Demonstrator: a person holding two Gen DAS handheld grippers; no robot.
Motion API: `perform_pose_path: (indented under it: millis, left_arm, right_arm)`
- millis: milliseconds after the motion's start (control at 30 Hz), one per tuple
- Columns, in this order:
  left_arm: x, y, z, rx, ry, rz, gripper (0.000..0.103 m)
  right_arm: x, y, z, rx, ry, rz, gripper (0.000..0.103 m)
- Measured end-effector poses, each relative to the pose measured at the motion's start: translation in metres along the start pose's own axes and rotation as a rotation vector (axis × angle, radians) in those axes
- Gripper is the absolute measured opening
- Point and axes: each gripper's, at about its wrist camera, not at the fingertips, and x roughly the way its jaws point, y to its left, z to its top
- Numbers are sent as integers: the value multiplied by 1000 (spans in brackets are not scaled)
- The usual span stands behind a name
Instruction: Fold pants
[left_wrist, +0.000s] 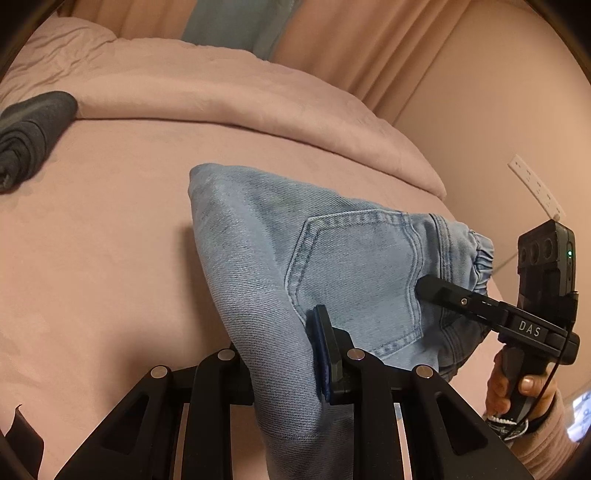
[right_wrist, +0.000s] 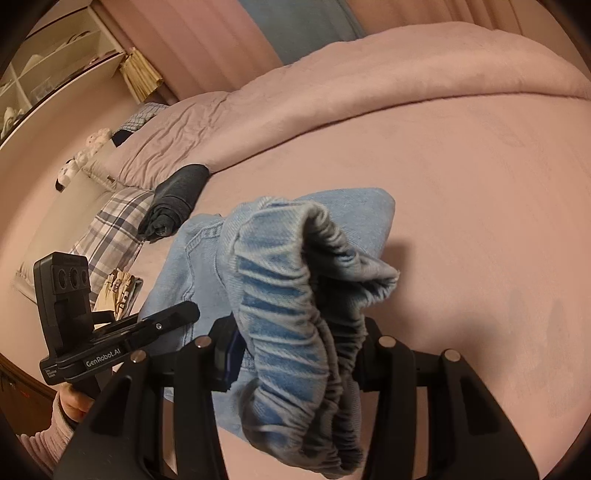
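Light blue jeans (left_wrist: 332, 258) hanging lifted just above the pink bed (left_wrist: 110, 240), left tongs (left_wrist: 284, 369) clamping a denim fold, right tongs (right_wrist: 295, 354) clamping the elastic waistband, dark folded garment (right_wrist: 177, 199) lying beyond the jeans

Denim of the jeans (left_wrist: 280, 258) swallows the left gripper's (left_wrist: 284, 369) left finger, and their leg runs off the near edge. The bunched waistband (right_wrist: 295, 317) masks the right gripper's (right_wrist: 295, 354) pads. Shelf items (right_wrist: 44, 74) far left are too small to identify.
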Motion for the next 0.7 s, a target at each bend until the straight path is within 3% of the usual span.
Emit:
perform_pose_path:
  millis: [400, 700]
  left_arm:
    - [20, 50, 63, -45, -38, 40, 22]
    - [56, 94, 90, -108, -30, 55, 22]
  right_arm:
    - [56, 34, 56, -75, -22, 28, 46]
    - [108, 29, 86, -58, -8, 13, 47]
